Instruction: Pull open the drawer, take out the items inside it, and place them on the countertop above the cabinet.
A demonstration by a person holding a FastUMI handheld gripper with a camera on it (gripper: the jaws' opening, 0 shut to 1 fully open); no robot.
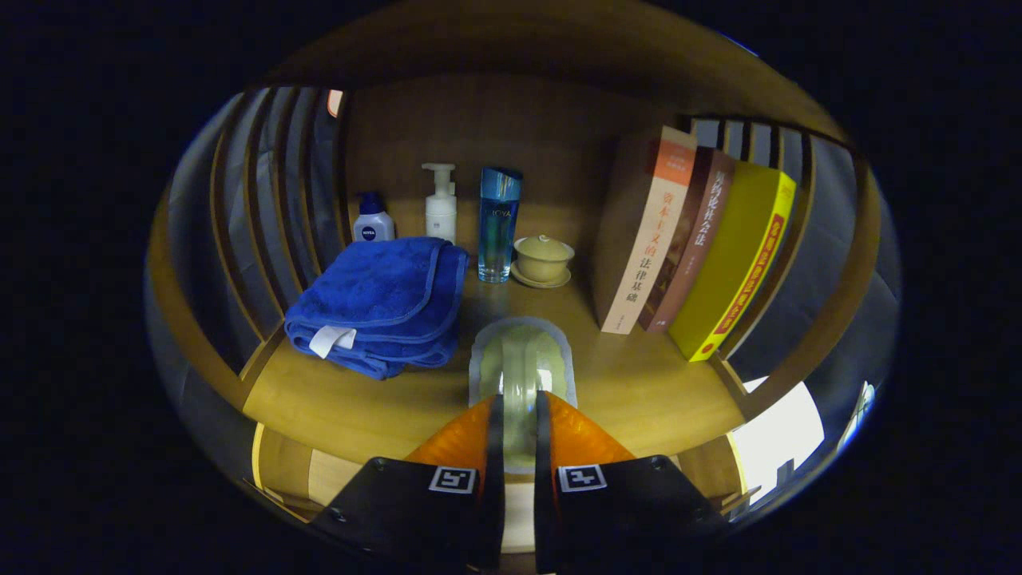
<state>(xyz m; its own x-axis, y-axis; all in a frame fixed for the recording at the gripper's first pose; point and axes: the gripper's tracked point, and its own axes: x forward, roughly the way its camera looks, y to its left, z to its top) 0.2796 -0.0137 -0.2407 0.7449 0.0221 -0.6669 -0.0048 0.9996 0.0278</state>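
**A:** What is held nearest the camera?

**B:** The gripper (519, 415) is seen with its jaws drawn almost together, and a pale green packet (522, 371) in clear wrapping is pinched between them. The packet sticks out just ahead of the jaws, over the wooden tabletop (639, 391). Whether it rests on the wood or hangs just above cannot be told.

**A:** So what step is judged to be in hand?

**B:** An item from the drawer appears to be in the course of being set on the tabletop. The drawer itself is not described here.

**A:** What lies beyond the jaws?

**B:** Ahead and to the left a folded blue towel (379, 307) is laid. Ahead and to the right a row of books (695, 239) leans. Further off, a small lidded cup on a saucer (543, 259), a tall blue bottle (498, 224), a white pump bottle (440, 204) and a small blue-capped bottle (372, 220) are stood near the back wall.

**A:** How should the placing be done well?

**B:** The packet should be lowered onto the bare wood between towel and books, kept level, and released only once it is supported. The jaws should then be opened and drawn straight back, so that the towel is not dragged.
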